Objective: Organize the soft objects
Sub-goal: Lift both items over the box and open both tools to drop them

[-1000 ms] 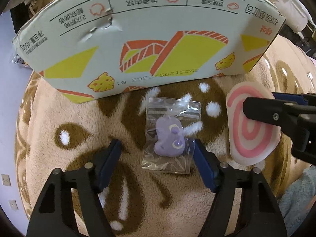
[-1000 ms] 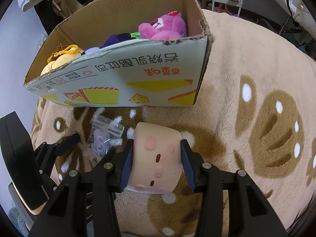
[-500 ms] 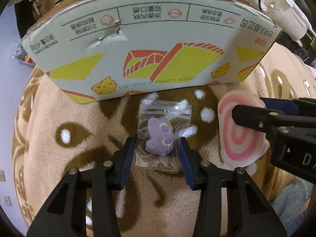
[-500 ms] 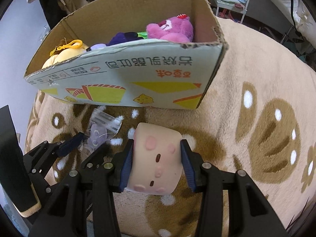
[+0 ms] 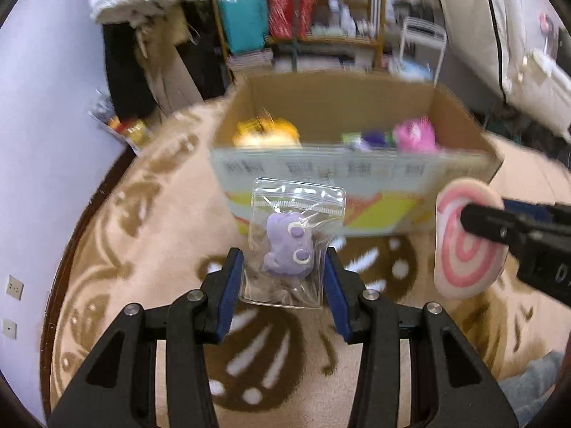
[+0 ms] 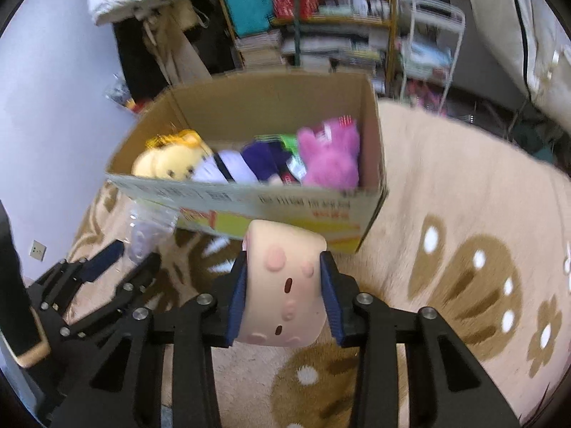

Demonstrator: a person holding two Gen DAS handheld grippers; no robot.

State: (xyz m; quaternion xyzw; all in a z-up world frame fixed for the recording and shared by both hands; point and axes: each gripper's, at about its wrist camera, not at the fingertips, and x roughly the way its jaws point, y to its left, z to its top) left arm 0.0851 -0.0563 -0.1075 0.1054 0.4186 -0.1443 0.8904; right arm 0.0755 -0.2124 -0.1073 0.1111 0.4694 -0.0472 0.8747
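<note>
My left gripper (image 5: 283,278) is shut on a clear zip bag holding a purple soft toy (image 5: 289,248), lifted above the blanket in front of the cardboard box (image 5: 357,178). My right gripper (image 6: 283,299) is shut on a cream roll-shaped soft toy (image 6: 285,285) with pink spots; its pink spiral end (image 5: 464,242) shows in the left wrist view. The open box (image 6: 249,199) holds a yellow plush (image 6: 171,164), purple and white items (image 6: 249,164) and a pink plush (image 6: 332,157). The left gripper with the bag (image 6: 142,235) shows at the left of the right wrist view.
A beige blanket with brown paw patterns (image 6: 464,278) covers the surface under both grippers. Behind the box stand cluttered shelves (image 5: 303,18), a white rack (image 6: 431,42) and a lilac wall (image 5: 43,107) at left.
My left gripper closed on the bagged purple toy and raised it off the blanket. Both grippers rose and tilted up, so the box interior and the room now show.
</note>
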